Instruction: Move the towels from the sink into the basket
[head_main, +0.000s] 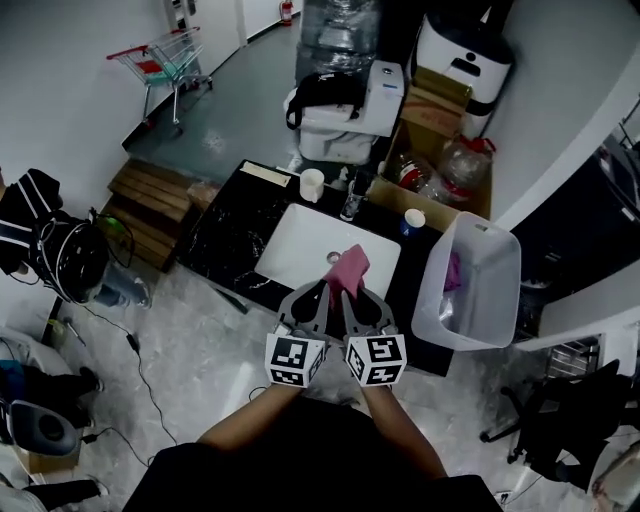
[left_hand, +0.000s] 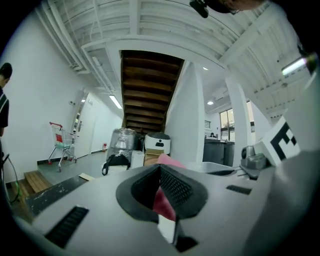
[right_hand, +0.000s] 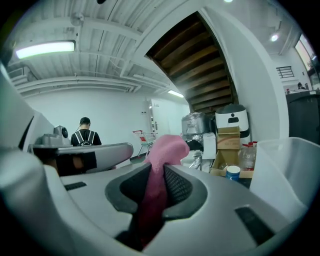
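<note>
You stand on a pale speckled floor (head_main: 200, 350) before a black counter (head_main: 225, 240), white walls (head_main: 60, 90) all round. A red cart (head_main: 165, 55) waits far left — a wooden pallet (head_main: 150, 200) nearer you. Brown stairs (left_hand: 150, 85) climb overhead, a tube light (right_hand: 45, 49) glows on the ceiling, and what may be windows (left_hand: 227, 120) show at right.

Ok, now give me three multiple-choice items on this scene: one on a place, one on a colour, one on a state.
1. Relative to the sink, the basket stands: A on its left, B inside it, C on its right.
2. The towel is: A pink, B blue, C white.
3. The right gripper is: A open and empty, B shut on the towel, C shut on a cup.

Answers: C, the basket sits past the sink's right edge; A, pink shows in every view; B, its jaws pinch the towel.
</note>
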